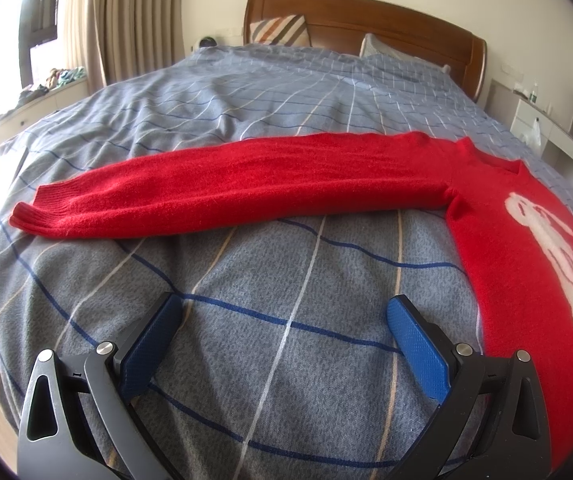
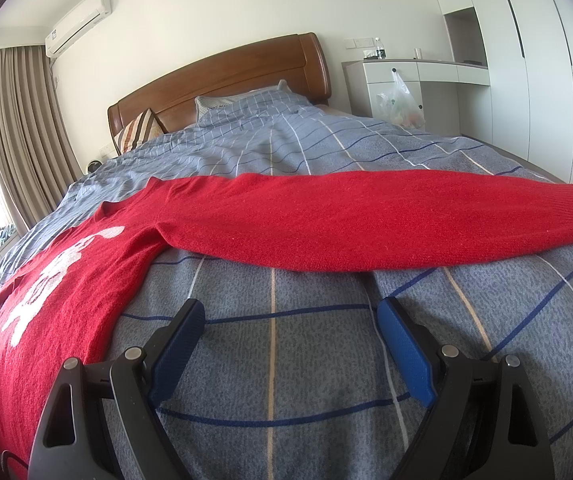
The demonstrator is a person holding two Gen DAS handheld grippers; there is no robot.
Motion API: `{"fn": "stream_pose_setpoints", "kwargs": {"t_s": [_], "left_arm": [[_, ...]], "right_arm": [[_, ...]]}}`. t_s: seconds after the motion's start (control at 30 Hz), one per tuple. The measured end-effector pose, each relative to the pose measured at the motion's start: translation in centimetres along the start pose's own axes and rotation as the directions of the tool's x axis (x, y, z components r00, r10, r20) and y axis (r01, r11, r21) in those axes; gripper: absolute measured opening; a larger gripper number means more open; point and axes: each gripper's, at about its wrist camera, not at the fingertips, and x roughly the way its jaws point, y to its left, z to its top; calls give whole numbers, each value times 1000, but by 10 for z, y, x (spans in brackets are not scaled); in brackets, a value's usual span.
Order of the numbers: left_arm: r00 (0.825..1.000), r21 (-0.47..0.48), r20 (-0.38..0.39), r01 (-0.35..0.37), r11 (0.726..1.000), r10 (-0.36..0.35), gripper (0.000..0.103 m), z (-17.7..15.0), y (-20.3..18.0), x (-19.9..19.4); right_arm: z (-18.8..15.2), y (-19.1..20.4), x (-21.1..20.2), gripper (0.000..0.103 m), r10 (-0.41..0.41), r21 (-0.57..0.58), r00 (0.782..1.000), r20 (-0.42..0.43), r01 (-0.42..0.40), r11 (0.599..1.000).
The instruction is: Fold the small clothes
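Note:
A red knitted sweater (image 1: pixel 498 240) with a white figure on its front lies flat on the bed. In the left wrist view one sleeve (image 1: pixel 226 188) stretches to the left, cuff at the far left. My left gripper (image 1: pixel 284 312) hovers over bare bedcover below that sleeve, open and holding nothing. In the right wrist view the sweater body (image 2: pixel 70 280) lies at the left and the other sleeve (image 2: pixel 366 224) reaches right. My right gripper (image 2: pixel 290 312) stands wide open over the cover just short of that sleeve, with nothing between its blue pads.
The bed has a grey-blue checked cover (image 1: pixel 286 92), a wooden headboard (image 1: pixel 366 20) and pillows (image 2: pixel 138 130). Curtains and a window sill with small items sit at the left (image 1: pixel 58 80). A white cabinet with a hanging plastic bag (image 2: pixel 400 104) stands at the right.

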Motion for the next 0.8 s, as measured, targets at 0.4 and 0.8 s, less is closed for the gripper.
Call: {"fn": "stream_pose_setpoints", "kwargs": {"t_s": [0.4,0.8], "left_arm": [[993,-71,114,4,998,4,103,2,10,-38],[990,-55,140,-11,998,19,103,1,7,-40]], "right_arm": [[0,0,0,88,-1,-1,1000,-1,1,1000],[0,0,0,88,0,0,1000,-1,0,1000]]}}
